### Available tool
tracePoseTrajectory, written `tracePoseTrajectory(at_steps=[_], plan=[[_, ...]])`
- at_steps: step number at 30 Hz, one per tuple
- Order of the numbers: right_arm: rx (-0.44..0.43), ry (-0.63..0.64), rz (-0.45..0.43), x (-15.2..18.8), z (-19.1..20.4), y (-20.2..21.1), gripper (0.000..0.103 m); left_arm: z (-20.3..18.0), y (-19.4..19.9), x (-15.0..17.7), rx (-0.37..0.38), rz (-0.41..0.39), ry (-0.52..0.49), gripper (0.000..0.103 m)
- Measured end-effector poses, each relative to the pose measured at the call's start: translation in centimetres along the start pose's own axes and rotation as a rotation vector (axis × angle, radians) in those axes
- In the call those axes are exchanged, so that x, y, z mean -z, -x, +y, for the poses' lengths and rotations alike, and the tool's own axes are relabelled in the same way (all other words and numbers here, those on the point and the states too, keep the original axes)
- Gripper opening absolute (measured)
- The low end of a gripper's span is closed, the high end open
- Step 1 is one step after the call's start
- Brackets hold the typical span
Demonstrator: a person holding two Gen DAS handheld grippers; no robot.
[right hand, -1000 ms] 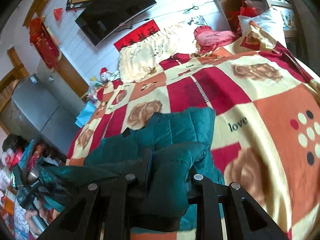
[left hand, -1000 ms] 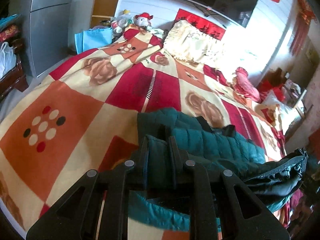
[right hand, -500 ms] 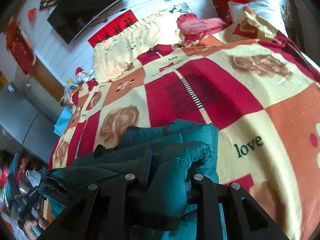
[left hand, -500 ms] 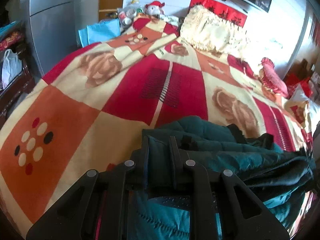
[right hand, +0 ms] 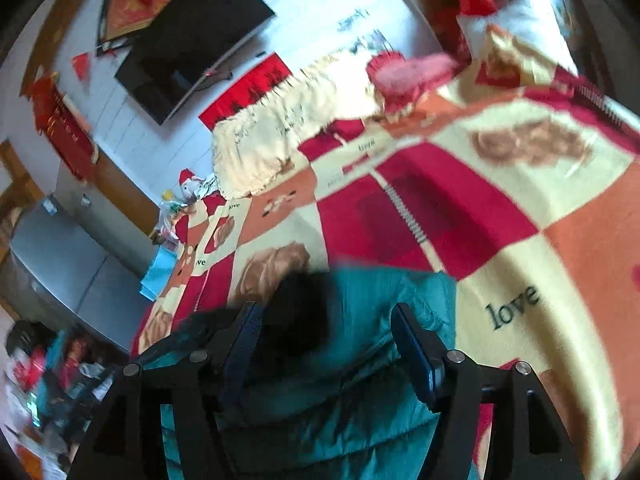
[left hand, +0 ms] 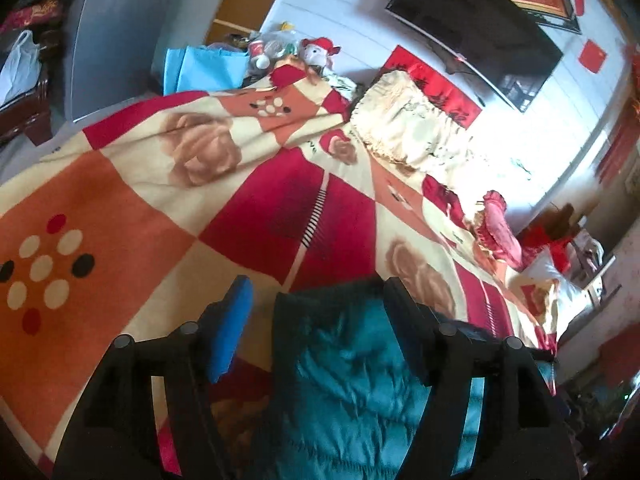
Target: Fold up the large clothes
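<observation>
Teal jacket (left hand: 344, 380) is lying on the bed's blanket (left hand: 140, 208), bottom middle of both frames. Left hand-held gripper (left hand: 320, 312) and right hand-held gripper (right hand: 326, 328) both have their jaws opening, jacket sitting loose between them, pads not pressing.

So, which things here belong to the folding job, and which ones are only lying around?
Job:
teal jacket
left gripper, opening
right gripper, opening

Lying about:
blanket
cream pillow
pink cushion
stuffed toy
television

Checkered blanket (left hand: 248, 216) – cream pillow (left hand: 408, 132), plush toy (left hand: 318, 50), television (left hand: 476, 24).
</observation>
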State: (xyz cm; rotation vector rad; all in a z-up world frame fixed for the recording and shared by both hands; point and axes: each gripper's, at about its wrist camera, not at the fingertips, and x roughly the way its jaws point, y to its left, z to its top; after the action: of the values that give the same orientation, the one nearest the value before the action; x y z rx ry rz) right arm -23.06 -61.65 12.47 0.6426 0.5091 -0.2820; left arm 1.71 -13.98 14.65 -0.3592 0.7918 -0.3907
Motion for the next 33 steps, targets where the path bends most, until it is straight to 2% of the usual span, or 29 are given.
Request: tracePoseTrajectory(at_steps=[2,4,6,9,11,13,16,18,22,27,29,31,33], plan=[[-0.015,0.088,0.020,0.9,2.3,-0.1,0.065,-0.7,0.8,0.8,-0.006,-0.012,-0.025,0.068],[-0.034,0.172,0.076,2.3,4.9,-1.3,0.065,-1.6,0.8,1.9,-0.018,-0.006,-0.062,0.068],[-0.039,0.238,0.135,3.8,7.0,-3.1,0.065,-2.7,-0.2,3.3,-0.036,0.032,-0.098,0.068],[0.010,0.350,0.204,5.8,9.9,-6.6,0.065,-3.9,-2.5,5.0,-0.081,0.099,-0.147,0.068],[0.032,0.401,0.224,6.9,11.3,-8.9,0.065,-4.7,-4.6,5.7,-0.143,0.134,-0.186,0.068],[0.071,0.429,0.237,7.5,11.8,-10.7,0.065,-5.0,-6.1,6.2,-0.198,0.147,-0.212,0.068],[0.122,0.439,0.236,7.6,11.6,-12.8,0.065,-4.7,-7.9,6.5,-0.236,0.147,-0.213,0.069],[0.141,0.414,0.245,7.4,11.0,-14.1,0.065,-4.6,-8.9,6.4,-0.266,0.148,-0.215,0.080],[0.173,0.387,0.260,7.1,10.2,-16.4,0.065,-4.1,-10.3,6.0,-0.270,0.165,-0.184,0.082],[0.199,0.391,0.283,6.8,10.3,-16.9,0.065,-4.4,-10.8,6.1,-0.294,0.168,-0.207,0.083],[0.170,0.373,0.293,6.1,10.4,-15.5,0.065,-4.4,-10.9,6.1,-0.293,0.168,-0.213,0.083],[0.122,0.365,0.257,5.5,10.2,-13.5,0.065,-4.4,-11.0,6.1,-0.292,0.166,-0.212,0.083],[0.152,0.403,0.203,4.7,9.7,-11.3,0.065,-4.4,-11.1,6.1,-0.292,0.164,-0.212,0.083]])
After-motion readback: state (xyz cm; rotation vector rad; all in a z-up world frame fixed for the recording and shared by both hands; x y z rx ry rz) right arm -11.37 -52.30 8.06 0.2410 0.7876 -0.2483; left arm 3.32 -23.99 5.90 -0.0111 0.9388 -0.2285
